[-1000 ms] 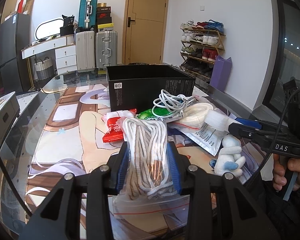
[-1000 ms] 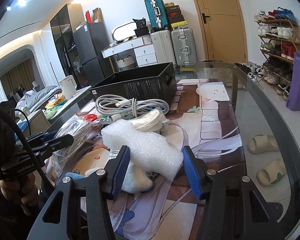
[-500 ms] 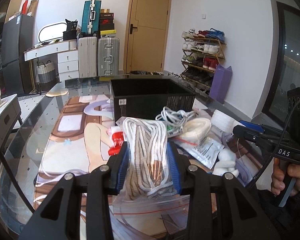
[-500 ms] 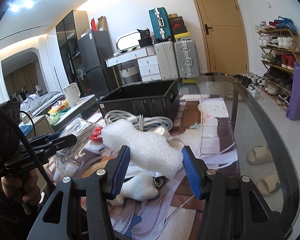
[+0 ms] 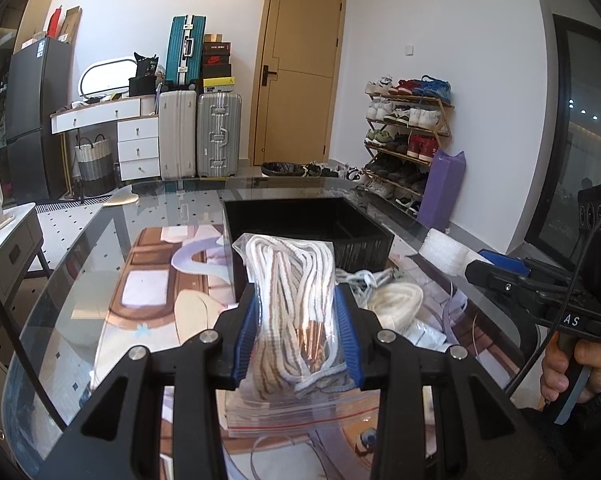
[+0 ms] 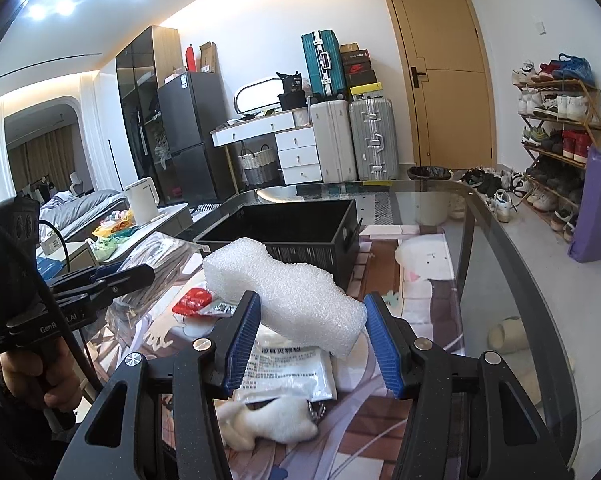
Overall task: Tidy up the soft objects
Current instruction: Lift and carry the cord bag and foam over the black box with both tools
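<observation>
Above the glass-topped counter (image 5: 80, 280) with its printed cartoon mat, my left claw (image 5: 296, 340) is clamped on a clear zip bag of coiled white-and-tan cord (image 5: 292, 304). The bag's long axis runs straight away from me, toward the open black rectangular box (image 5: 312, 220) at the far side of the counter; its red-striped zip end hangs down below my blue pads (image 5: 346, 336), and that low edge is partly hidden by the claw's black frame.

My right claw (image 6: 312, 340) is gripping a white block of bubbly packing foam (image 6: 284, 292), squeezed between the blue pads. The foam lies on a slant, near end low and to the right, far end pointing up-left toward the same black box (image 6: 284, 236). From the left wrist view only its tip pokes past the other claw.

Down on the counter under the foam: a flat white printed pouch (image 6: 288, 372), its text too small to read, a fluffy white plush toy (image 6: 272, 424) half cut off by my claw's frame, and a small red packet (image 6: 192, 300). Beside the cord bag I can make out a bundle of white cable (image 5: 364, 280) and a cream fabric roll (image 5: 396, 304), both partly covered.
</observation>
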{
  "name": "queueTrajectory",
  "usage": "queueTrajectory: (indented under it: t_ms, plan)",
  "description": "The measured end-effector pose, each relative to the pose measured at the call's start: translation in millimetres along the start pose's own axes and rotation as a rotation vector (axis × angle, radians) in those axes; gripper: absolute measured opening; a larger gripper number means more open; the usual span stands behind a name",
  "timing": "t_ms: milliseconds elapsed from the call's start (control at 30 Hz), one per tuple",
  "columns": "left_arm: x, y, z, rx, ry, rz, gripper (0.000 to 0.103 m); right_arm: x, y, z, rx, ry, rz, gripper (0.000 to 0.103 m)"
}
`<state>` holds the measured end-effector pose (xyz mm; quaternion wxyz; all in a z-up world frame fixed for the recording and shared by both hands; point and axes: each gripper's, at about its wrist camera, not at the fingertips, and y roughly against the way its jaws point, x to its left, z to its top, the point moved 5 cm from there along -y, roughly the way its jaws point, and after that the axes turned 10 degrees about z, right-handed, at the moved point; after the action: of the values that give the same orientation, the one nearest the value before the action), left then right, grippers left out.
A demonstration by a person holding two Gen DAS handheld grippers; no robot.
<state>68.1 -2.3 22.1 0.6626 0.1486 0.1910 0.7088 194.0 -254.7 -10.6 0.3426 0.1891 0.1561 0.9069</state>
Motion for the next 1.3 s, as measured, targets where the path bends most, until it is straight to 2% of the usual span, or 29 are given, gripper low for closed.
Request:
queueTrajectory:
  t_ms: [600,1300]
  plan:
    - [11.5,-18.8,39.1,-0.034,0.032,0.021,0.036,7.7,-12.6,34.0,-0.012,0.036,-0.023,0.055]
    - [11.2,-61.3,57.2,0.01,0.06,0.022,0.036,5.7,-46.1,56.3,0.031,0.047,-0.054,0.054]
